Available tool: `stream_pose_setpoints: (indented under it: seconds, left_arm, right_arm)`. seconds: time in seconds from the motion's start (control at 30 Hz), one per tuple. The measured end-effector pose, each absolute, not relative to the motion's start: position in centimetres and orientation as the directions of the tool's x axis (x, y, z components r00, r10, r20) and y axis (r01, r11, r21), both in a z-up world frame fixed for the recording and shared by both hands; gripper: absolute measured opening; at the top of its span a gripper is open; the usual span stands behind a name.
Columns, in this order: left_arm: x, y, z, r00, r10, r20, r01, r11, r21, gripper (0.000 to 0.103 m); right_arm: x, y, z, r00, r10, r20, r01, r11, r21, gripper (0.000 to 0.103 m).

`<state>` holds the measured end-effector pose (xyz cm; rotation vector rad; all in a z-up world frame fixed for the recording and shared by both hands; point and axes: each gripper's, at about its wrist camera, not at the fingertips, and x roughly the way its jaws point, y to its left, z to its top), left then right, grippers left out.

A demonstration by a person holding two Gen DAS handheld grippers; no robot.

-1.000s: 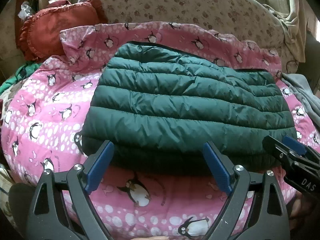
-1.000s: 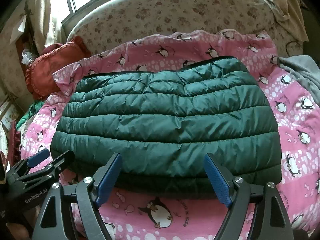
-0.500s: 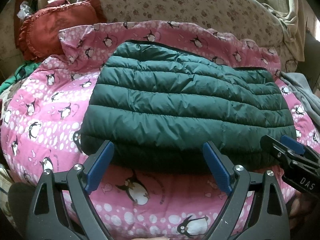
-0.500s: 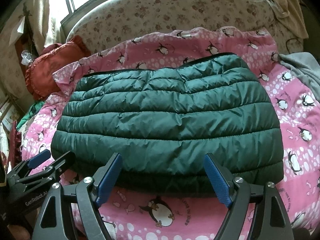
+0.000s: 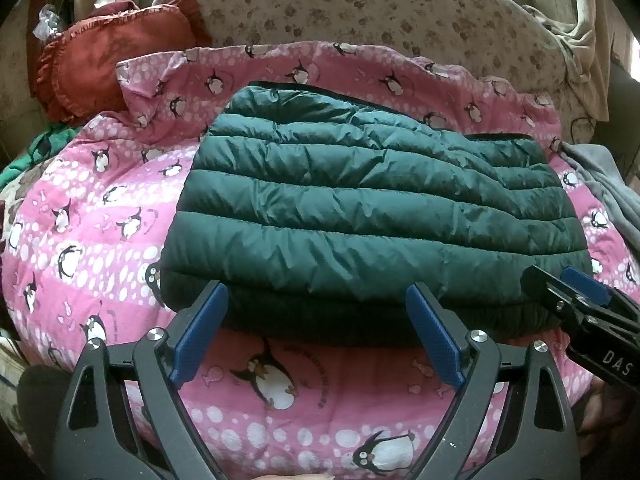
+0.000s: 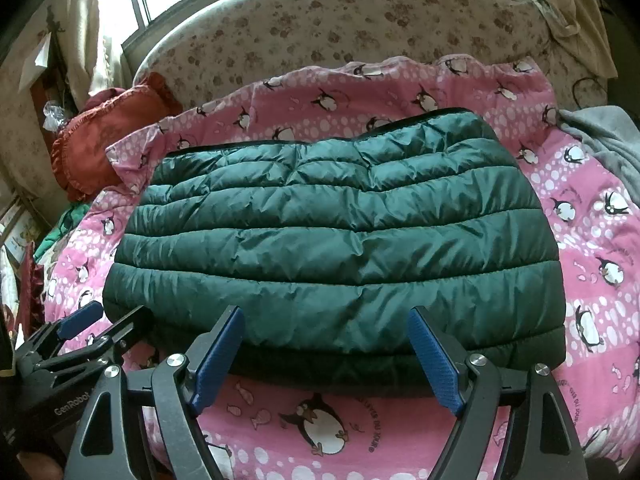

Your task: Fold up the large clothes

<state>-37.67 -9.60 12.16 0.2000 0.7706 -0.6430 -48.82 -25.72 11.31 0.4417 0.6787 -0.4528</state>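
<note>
A dark green quilted puffer jacket (image 5: 360, 216) lies folded into a compact rectangle on a pink penguin-print blanket (image 5: 92, 216); it also shows in the right wrist view (image 6: 336, 248). My left gripper (image 5: 316, 328) is open and empty, just in front of the jacket's near edge, left of middle. My right gripper (image 6: 324, 348) is open and empty, in front of the near edge, right of middle. Each gripper shows at the edge of the other's view: the right one (image 5: 580, 308) and the left one (image 6: 96, 328).
A red ruffled cushion (image 5: 112, 64) lies at the back left. A grey garment (image 6: 608, 140) lies at the right edge of the blanket. A floral headboard (image 5: 360, 4) rises behind. Green cloth (image 5: 24, 152) shows at the far left.
Both grippers have drawn back slightly toward me from the jacket's near edge. The jacket has not moved.
</note>
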Motion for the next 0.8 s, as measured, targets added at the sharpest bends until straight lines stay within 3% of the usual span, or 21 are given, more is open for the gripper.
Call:
stream_pose_setpoints:
  seconds: [0.8]
  left_arm:
    - [-36.6,-9.8,12.8,0.524,-0.483,-0.702,0.605,0.791,-0.092,0.091]
  right_arm:
    - [-47.9,-25.9,11.8,0.686,-0.258,-0.681,0.524,0.824,0.216,0.081]
